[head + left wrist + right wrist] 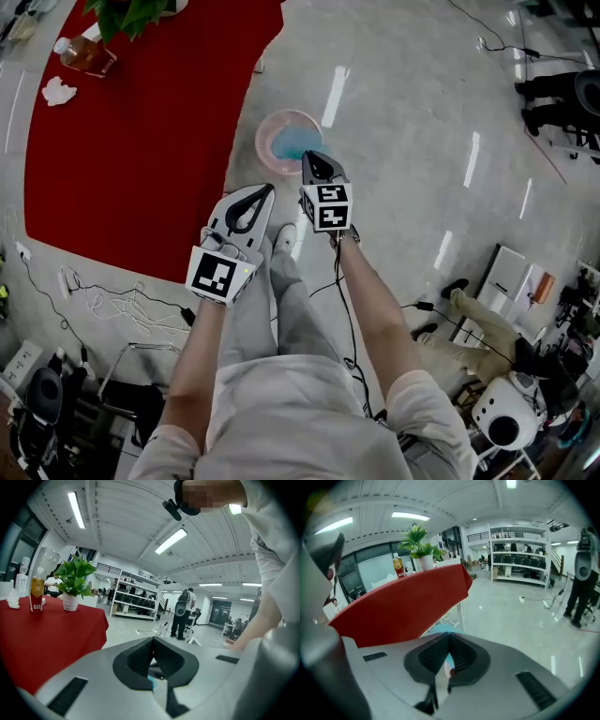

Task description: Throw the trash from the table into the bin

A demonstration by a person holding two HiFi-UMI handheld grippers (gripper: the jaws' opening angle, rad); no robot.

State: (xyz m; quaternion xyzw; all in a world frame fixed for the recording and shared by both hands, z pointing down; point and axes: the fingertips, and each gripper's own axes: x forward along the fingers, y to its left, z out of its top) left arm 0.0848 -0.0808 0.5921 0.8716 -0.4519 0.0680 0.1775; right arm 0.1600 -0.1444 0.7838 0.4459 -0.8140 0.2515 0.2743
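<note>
Far L in head view: white crumpled wad (pixel 58 91) on the red tabletop (pixel 141 150), near its far corner. It sits just beside an upright bottle (pixel 84 54) of amber drink, w/ a plant (pixel 131 14) a bit further R. Wad is prob. the trash left to bin. Bottle maybe too, can't tell.

L tool (pixel 269 190): off the tabletop edge, over the floor (pixel 422 112). Its own view shows jaws together at the tips, nothing gripped. A small pale-blue bit shows low in the gap, can't tell what it is.

Bin (pixel 263 142): pink w/ blue liner, on the floor just off the tabletop's near-R edge.

R tool (pixel 311 157): right at the bin's near rim, pointing down. Jaws closed & empty, w/ the blue liner showing past the tips.

Key relation: wad lies up & far L of both tools, well apart, w/ the whole tabletop between. L tool is the nearer one, so a reach across w/ the L hand looks the likelier next move, and the jaws must open first. Wad is lumpy w/ no clear long axis, so approach angle matters little.

Writing: none legible. Bottle label is too small to read. Marker cubes (pixel 217 274) carry only black-&-white squares.
</note>
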